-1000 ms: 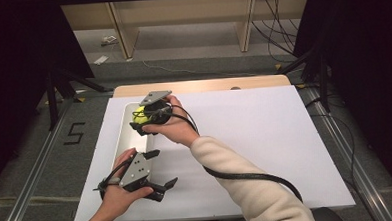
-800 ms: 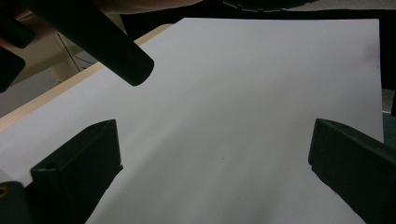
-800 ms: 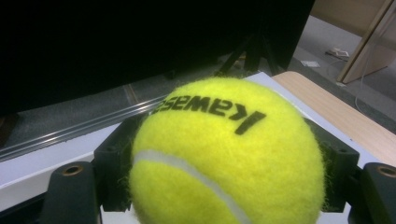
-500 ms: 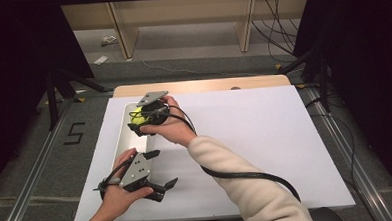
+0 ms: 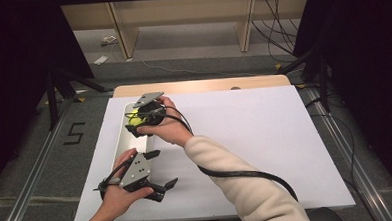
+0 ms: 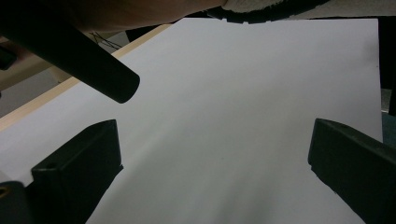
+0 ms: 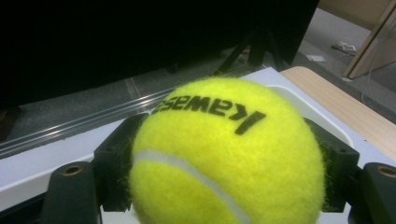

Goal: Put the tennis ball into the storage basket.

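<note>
High view shows the desk (image 5: 265, 137), a broad flat top under a smooth white sheet, with a strip of pale wood bare along its far edge. Near the far left corner lies a long white tray (image 5: 124, 138) with rounded ends and a low rim, smooth and hard by the look of it. Close to the near edge, left of the middle, the left gripper (image 5: 159, 168) rests in the person's hand with its black jaws wide apart and nothing between them; the left gripper view looks out between them over bare white sheet. Over the far end of the tray, the right gripper (image 5: 136, 124) is clamped on a tennis ball (image 7: 224, 154), and the right gripper view has the ball pressed between both black pads.

That ball is round, bright yellow and fuzzy, with a white curved seam and black lettering; stray fibres stand out where the pads bite into the felt.

Judging by how things lie, the step in hand is setting the ball into the tray or lifting it out. To do it well, keep the grip across the ball's widest part, since felt gives a little and a round ball squirts out of an off-centre pinch. Lower it until it sits inside the rim before letting go, so it cannot roll onto the sheet.
</note>
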`<state>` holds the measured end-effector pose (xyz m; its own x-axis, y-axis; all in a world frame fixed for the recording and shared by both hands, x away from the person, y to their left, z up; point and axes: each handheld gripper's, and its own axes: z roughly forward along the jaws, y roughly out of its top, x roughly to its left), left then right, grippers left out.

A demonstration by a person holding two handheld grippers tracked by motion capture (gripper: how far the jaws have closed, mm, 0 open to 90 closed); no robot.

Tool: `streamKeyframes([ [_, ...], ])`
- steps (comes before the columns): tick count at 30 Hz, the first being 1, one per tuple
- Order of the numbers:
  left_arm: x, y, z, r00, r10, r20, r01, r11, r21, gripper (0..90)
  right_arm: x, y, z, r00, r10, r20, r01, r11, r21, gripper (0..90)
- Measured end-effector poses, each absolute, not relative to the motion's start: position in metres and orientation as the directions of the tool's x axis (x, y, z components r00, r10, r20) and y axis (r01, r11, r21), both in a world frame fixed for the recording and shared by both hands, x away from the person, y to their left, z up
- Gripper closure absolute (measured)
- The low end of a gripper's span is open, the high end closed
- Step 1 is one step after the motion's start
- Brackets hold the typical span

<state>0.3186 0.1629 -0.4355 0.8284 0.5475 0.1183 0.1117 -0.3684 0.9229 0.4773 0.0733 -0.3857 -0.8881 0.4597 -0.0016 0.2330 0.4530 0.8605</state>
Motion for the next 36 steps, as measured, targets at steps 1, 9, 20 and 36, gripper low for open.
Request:
streamKeyframes([
  [1, 0.319, 0.163, -0.436, 0.829, 0.547, 0.118, 0.111, -0.368, 0.923, 2.0, 0.477, 0.074, -0.386, -0.889, 0.458, -0.002, 0.232, 0.454, 0.861, 26.3],
  [9, 0.319, 0.163, -0.436, 0.830, 0.545, 0.116, 0.114, -0.370, 0.922, 2.1, 0.479, 0.080, -0.392, -0.893, 0.450, -0.004, 0.234, 0.472, 0.850, 26.2],
  [20, 0.319, 0.163, -0.437, 0.832, 0.542, 0.117, 0.114, -0.374, 0.920, 2.2, 0.483, 0.087, -0.400, -0.897, 0.441, -0.001, 0.246, 0.501, 0.829, 26.2],
  [36, 0.318, 0.162, -0.437, 0.835, 0.537, 0.118, 0.113, -0.378, 0.919, 2.3, 0.487, 0.094, -0.407, -0.899, 0.439, -0.006, 0.252, 0.528, 0.811, 26.2],
])
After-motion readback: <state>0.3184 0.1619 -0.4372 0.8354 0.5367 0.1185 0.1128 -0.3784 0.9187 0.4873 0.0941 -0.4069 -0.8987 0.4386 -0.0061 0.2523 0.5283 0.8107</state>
